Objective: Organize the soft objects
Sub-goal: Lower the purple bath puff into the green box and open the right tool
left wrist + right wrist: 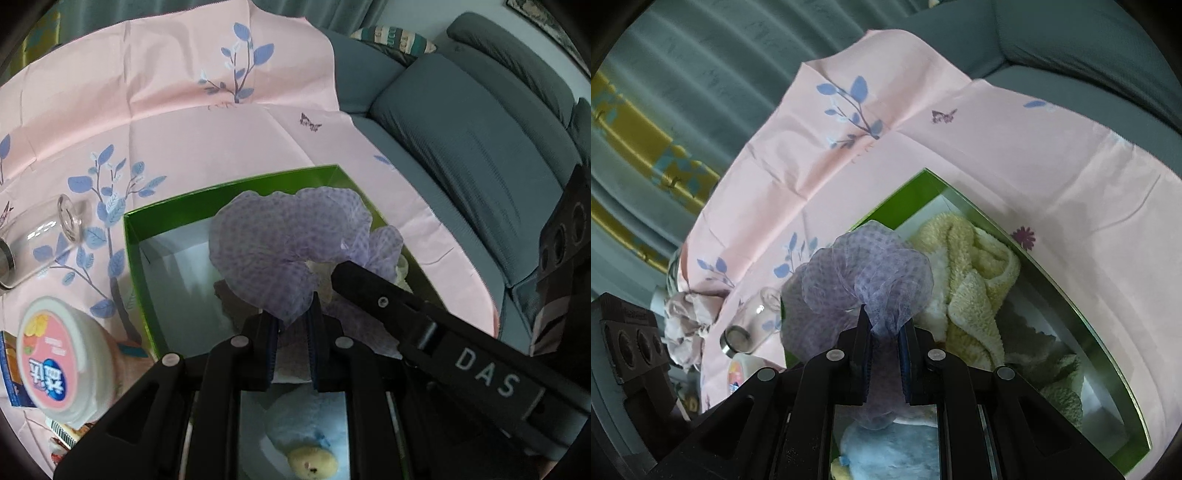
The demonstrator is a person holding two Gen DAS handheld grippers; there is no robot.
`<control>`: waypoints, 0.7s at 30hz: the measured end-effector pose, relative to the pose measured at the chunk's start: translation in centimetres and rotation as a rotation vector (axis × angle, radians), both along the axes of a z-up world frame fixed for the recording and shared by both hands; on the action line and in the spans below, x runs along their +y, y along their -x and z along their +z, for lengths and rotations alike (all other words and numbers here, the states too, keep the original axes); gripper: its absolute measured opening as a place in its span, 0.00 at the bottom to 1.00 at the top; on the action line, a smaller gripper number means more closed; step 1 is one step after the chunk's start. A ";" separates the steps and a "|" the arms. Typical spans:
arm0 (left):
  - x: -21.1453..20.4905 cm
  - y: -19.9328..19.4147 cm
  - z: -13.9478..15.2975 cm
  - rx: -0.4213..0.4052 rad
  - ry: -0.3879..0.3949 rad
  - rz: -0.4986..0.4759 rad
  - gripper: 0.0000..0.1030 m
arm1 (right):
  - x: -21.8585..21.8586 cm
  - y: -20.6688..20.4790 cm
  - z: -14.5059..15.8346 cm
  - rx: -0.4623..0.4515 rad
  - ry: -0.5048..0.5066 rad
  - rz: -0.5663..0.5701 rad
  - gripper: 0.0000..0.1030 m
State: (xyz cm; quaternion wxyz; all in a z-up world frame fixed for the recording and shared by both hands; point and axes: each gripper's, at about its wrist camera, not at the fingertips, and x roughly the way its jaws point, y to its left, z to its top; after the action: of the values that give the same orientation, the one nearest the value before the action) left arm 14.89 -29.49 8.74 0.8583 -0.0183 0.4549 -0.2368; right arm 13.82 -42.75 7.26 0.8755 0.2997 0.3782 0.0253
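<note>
lilac cloth (280, 251): pinched at two edges, left gripper (293, 314) and right gripper (884, 325) both clamped on it, bunched just ahead of the jaws above the green box (133, 236), likely for lowering beside the yellow towel (975, 273).

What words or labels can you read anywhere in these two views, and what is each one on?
"DAS": white letters on the black body of the right gripper, seen in the left wrist view.
Blue characters on the pink lid of the round white tub: upside down here, not readable.
Print on the packets beside the tub: too small and cut off.
Right wrist view: no readable text.
</note>
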 end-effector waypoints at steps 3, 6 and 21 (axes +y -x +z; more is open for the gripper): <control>-0.6 -0.5 -0.8 0.027 -0.023 -0.007 0.12 | -0.3 -0.3 -0.4 0.034 0.039 -0.016 0.13; -0.9 -0.9 -1.7 0.057 -0.039 0.003 0.12 | -1.0 -0.8 -1.3 0.062 -0.005 -0.017 0.13; -1.6 -2.1 -3.7 0.142 -0.072 0.015 0.17 | -2.0 -1.4 -3.1 0.122 -0.049 -0.028 0.13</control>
State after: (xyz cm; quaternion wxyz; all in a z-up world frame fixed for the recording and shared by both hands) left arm 16.95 -31.08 5.07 0.8257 -0.0075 0.5229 -0.2117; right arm 15.22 -44.71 4.19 0.8434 0.3274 0.4261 0.0041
